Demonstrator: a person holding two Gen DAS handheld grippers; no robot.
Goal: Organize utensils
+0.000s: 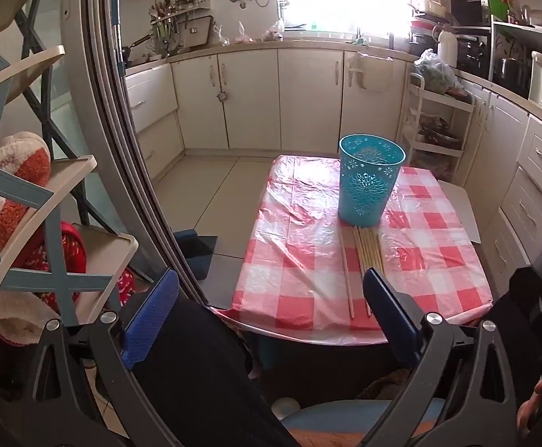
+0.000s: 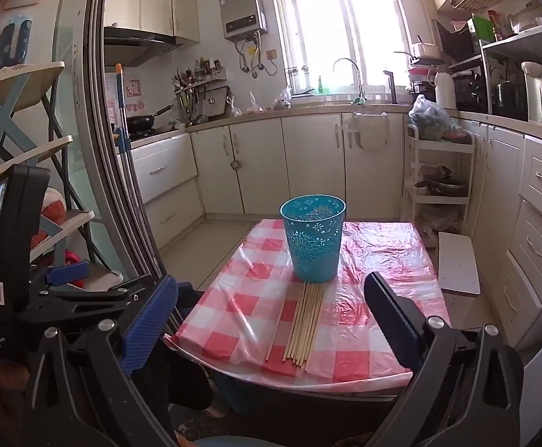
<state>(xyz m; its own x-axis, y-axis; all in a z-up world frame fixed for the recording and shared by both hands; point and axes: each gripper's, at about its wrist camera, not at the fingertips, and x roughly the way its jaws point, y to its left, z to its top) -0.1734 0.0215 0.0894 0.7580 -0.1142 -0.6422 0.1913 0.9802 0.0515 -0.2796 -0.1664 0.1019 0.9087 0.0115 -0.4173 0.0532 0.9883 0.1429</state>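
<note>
1. Your left gripper (image 1: 271, 313) has its jaws spread wide with nothing between them; it hangs short of the near edge of the table (image 1: 457, 260) and tilts down toward it.
2. Your right gripper (image 2: 271, 316) is spread just as wide and is also empty, held before the same near edge, a little more level.
3. The chopsticks (image 2: 304, 322) lie flat on the checked red-and-white tablecloth (image 2: 241, 298), side by side in a loose bundle, their far ends touching or nearly touching the foot of the cup.
4. One stick lies slightly apart on the left of the bundle; the exact count is hard to tell through the fisheye lens.
5. The blue cup (image 2: 312, 238), with a cut-out flower pattern, stands upright near the middle of the table, just beyond the chopsticks.
6. In the left view the tip of your right-hand finger (image 1: 381, 287) covers the near part of the bundle.
7. A rack (image 1: 47, 201) with slippers stands to your left, well apart from the table.
</note>
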